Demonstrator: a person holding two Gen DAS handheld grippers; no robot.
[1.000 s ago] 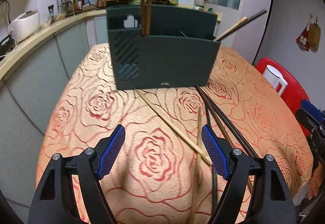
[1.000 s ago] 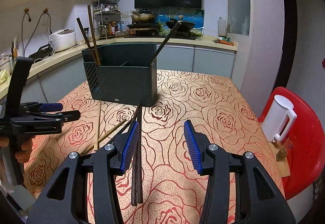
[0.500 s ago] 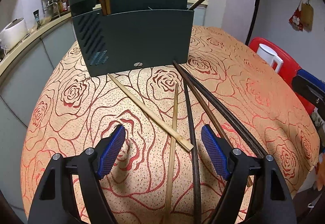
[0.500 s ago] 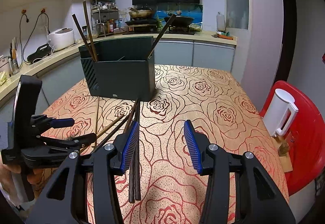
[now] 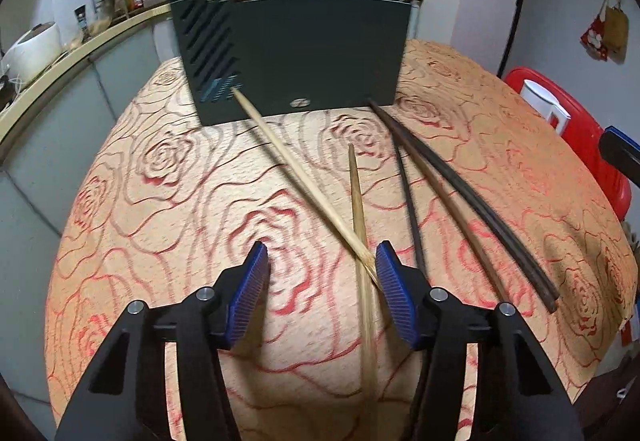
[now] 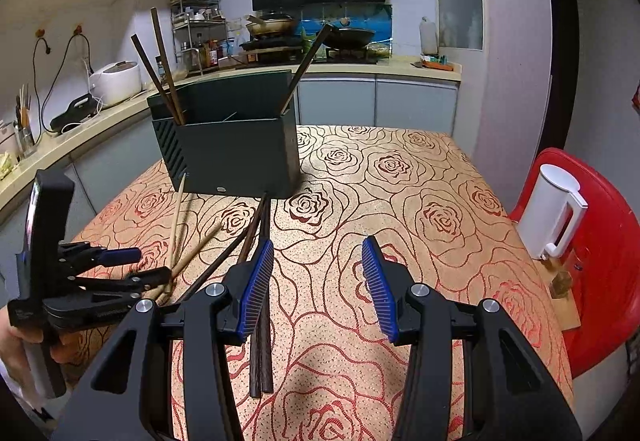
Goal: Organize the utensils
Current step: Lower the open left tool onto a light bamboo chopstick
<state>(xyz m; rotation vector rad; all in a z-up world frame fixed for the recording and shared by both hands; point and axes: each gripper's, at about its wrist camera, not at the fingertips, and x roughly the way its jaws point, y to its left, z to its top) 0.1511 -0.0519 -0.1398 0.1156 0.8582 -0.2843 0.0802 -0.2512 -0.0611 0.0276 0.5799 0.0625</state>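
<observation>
In the left wrist view, the left gripper (image 5: 320,265) hangs low over the rose-patterned tabletop (image 5: 160,209), and its jaws have just been closing, though they stand apart with a clear gap between the blue pads. Two pale bamboo chopsticks (image 5: 296,169) cross just ahead of the right pad; the crossing lies between the jaws, close to that pad, and whether it touches cannot be told. One pale stick runs up to the foot of the dark green utensil holder (image 5: 312,53), the other points toward the middle of the cloth. To the right lie three dark chopsticks (image 5: 460,197), fanned out from the holder's right corner. More chopsticks stand in the holder, at its left end and leaning out of its right end. In the right wrist view, the right gripper (image 6: 318,261) hovers above the cloth with its jaws apart and nothing between them. The dark chopsticks pass under its left finger. The utensil holder stands at the far left part of the tabletop. The left gripper shows at the left edge, held by a hand (image 6: 24,341), its tips down at the pale sticks. A white kettle (image 6: 554,209) sits on a red chair (image 6: 608,261) at the right.
</observation>
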